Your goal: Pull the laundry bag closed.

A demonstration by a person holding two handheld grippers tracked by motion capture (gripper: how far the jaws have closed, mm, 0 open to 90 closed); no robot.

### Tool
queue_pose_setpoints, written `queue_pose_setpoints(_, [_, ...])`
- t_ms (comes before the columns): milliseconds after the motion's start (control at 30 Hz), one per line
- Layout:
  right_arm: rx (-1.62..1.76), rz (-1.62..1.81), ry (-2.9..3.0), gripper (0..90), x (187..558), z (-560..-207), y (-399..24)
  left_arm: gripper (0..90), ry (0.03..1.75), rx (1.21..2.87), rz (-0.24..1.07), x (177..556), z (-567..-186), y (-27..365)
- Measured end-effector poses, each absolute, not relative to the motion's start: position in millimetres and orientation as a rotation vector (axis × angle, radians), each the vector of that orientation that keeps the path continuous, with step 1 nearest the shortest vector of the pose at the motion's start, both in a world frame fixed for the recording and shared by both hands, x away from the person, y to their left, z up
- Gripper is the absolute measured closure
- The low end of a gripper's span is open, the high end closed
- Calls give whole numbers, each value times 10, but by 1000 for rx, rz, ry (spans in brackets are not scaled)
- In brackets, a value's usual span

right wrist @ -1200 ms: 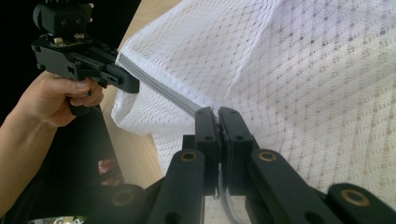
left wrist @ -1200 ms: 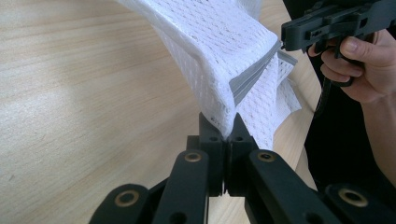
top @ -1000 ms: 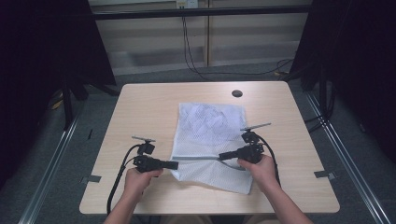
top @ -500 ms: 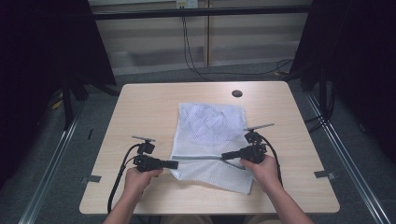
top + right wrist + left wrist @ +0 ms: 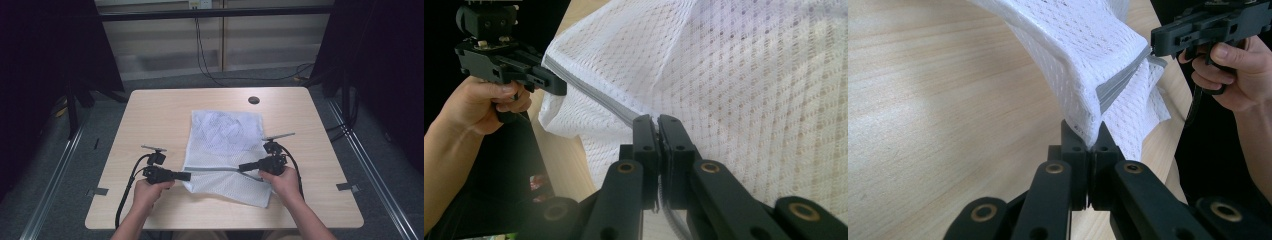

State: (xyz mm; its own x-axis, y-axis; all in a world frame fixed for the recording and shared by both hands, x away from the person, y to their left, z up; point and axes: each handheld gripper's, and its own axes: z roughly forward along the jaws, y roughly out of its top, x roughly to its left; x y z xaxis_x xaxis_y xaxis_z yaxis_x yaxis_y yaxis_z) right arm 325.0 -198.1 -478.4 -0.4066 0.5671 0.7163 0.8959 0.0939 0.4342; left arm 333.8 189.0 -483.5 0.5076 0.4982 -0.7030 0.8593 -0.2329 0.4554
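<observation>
A white mesh bag (image 5: 225, 132) lies flat on the wooden table (image 5: 150, 115), its near part lifted. A grey zipper strip (image 5: 215, 170) runs taut between my two grippers. My left gripper (image 5: 187, 176) is shut on the bag's left end of that strip; in the left gripper view the jaws (image 5: 1090, 137) pinch a fold of mesh (image 5: 1083, 50) beside the zipper (image 5: 1120, 85). My right gripper (image 5: 242, 167) is shut on the other end; in the right gripper view its jaws (image 5: 657, 122) clamp the zipper (image 5: 589, 90) at the mesh edge (image 5: 749, 75). Each hand holds its gripper from below.
A dark round hole (image 5: 253, 100) sits in the table near its far edge. Black cables trail from both grippers, the left one (image 5: 125, 200) looping to the front edge. Dark curtains and metal floor rails (image 5: 55, 170) flank the table.
</observation>
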Motion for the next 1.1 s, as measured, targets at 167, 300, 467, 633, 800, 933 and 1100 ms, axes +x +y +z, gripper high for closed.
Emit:
queue_pose_setpoints(167, [-1440,-1231,-2010,869,3244,-4776,-1991,891,1129,1887,-530,3338,-4833,1891])
queue_pose_setpoints(300, [-1453,-1238,-2000,868,3245,-4780,-2040,891,1131,1881,-528,3337,-4826,1899])
queue_pose_setpoints(467, [-1448,-1239,-2002,869,3243,-4784,-2048,890,1130,1880,-528,3339,-4828,1898])
queue_pose_setpoints(633, [-1451,-1236,-1999,868,3239,-4772,-2061,890,1134,1875,-529,3335,-4827,1889])
queue_pose_setpoints(800, [-1467,-1240,-2003,868,3237,-4768,-2114,890,1135,1878,-525,3333,-4826,1892])
queue_pose_setpoints(933, [-1466,-1239,-2000,868,3232,-4766,-2122,890,1139,1874,-531,3336,-4825,1898])
queue_pose_setpoints(1100, [-1459,-1238,-2001,868,3227,-4762,-2119,890,1140,1873,-536,3339,-4824,1901])
